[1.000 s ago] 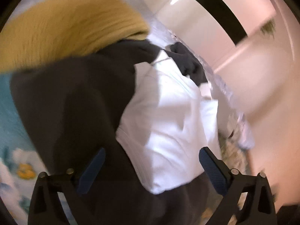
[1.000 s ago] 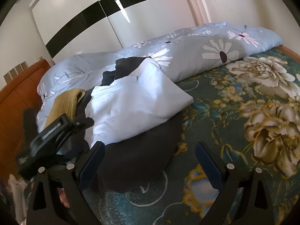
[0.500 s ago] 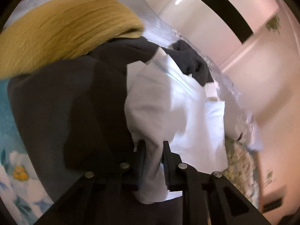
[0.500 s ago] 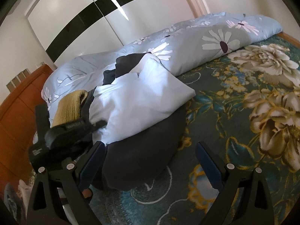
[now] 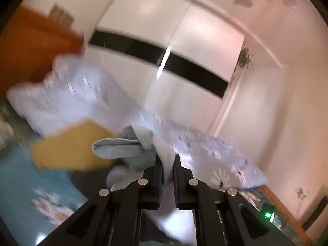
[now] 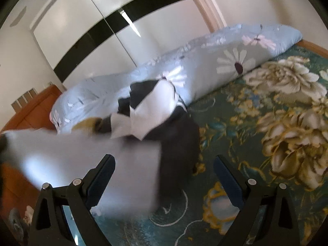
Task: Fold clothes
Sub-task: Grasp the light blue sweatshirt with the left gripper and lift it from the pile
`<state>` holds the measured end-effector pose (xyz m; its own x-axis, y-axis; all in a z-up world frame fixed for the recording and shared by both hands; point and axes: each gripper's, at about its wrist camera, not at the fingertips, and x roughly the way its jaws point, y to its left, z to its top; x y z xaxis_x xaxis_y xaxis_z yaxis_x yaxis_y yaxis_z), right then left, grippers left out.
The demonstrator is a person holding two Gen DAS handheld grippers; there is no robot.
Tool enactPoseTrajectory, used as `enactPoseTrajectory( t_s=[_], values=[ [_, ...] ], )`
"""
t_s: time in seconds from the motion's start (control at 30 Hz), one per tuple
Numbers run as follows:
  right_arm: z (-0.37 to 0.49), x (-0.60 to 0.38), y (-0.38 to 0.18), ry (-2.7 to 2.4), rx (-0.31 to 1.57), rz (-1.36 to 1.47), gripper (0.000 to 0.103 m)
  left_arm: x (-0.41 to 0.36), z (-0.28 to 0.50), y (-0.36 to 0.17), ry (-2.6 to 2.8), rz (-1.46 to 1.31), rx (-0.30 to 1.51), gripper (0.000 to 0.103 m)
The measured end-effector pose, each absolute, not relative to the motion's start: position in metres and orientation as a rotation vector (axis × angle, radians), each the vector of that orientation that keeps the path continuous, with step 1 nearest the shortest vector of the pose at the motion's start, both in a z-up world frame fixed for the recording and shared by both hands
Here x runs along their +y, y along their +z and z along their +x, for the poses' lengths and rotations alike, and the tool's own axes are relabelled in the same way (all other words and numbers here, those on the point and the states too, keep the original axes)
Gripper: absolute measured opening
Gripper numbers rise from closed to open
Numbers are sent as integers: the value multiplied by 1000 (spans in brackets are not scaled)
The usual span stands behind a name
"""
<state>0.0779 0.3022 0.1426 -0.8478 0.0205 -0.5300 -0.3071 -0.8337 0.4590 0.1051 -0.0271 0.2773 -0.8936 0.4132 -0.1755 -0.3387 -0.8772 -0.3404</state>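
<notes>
Between my left jaws, a fold of pale cloth is pinched tight; my right jaws stand wide apart with nothing in them.

My left gripper has its two fingers nearly together on the white garment, which bunches up just ahead of the tips and hangs below them. From my right gripper I see that same garment as a blurred sheet across the lower left, passing in front of my left finger pad; whether it touches it, I cannot tell. Beyond lies a dark garment with a white piece on top, heaped on the floral bedspread. Behind the heap runs a rolled daisy-print quilt, with a mustard-yellow cloth beside it.
</notes>
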Motion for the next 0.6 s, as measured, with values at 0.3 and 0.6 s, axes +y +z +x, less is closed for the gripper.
enactPoseTrajectory(
  t_s=[0.3, 0.6],
  values=[
    [86, 264, 167, 2851, 674, -730, 97, -14, 123, 301, 2801, -455, 5, 9],
    [84, 250, 168, 2891, 606, -751, 97, 10, 115, 157, 2645, -1009, -120, 9]
  ],
)
